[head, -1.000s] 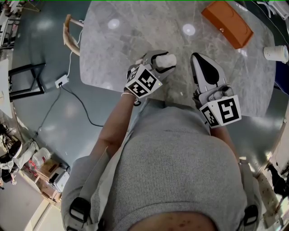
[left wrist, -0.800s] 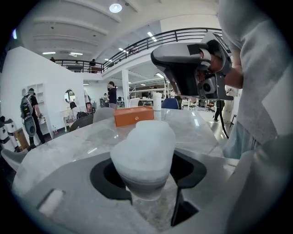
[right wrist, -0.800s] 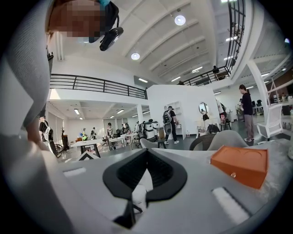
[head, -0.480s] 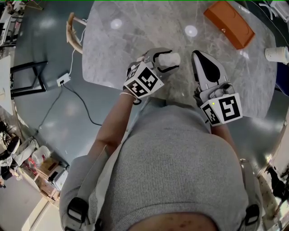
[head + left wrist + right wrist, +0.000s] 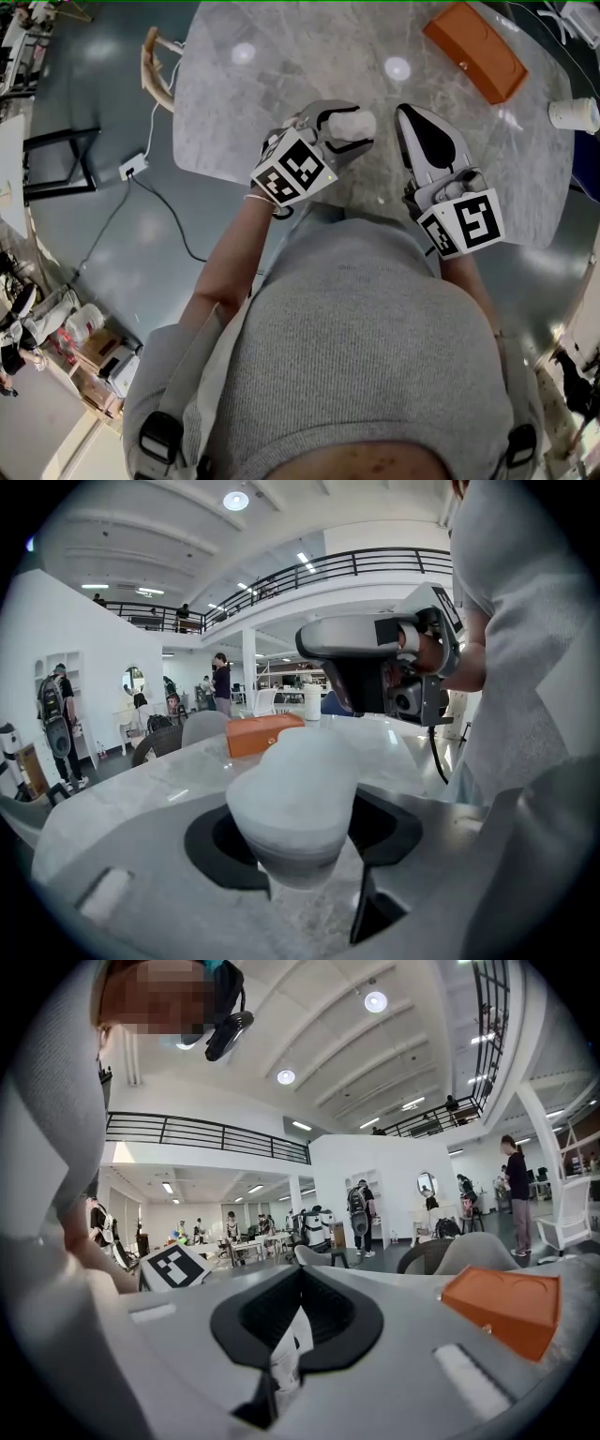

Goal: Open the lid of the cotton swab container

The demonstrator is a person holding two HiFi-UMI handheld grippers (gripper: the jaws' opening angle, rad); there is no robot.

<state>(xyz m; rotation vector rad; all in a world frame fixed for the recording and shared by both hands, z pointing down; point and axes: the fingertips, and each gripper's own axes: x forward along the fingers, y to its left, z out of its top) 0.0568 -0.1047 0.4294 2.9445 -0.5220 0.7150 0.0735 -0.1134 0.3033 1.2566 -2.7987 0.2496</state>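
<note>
The cotton swab container (image 5: pixel 353 122) is a small frosted white tub with its lid on. My left gripper (image 5: pixel 345 129) is shut on it and holds it above the near edge of the marble table (image 5: pixel 281 75). In the left gripper view the container (image 5: pixel 295 794) stands upright between the dark pads, filling the middle of the left gripper (image 5: pixel 300 850). My right gripper (image 5: pixel 410 115) is just right of it, shut and empty, pointing away from me. The right gripper (image 5: pixel 370 658) also hangs behind the tub. In its own view the right gripper (image 5: pixel 292 1330) holds nothing.
An orange box (image 5: pixel 472 47) lies at the far right of the table, and a white paper cup (image 5: pixel 573 112) stands at its right edge. A wooden chair (image 5: pixel 155 70) is beside the table's left end. A cable (image 5: pixel 159 211) runs across the floor.
My left gripper has risen a little with the container still held in it. The right gripper has stayed where it was, shut.
</note>
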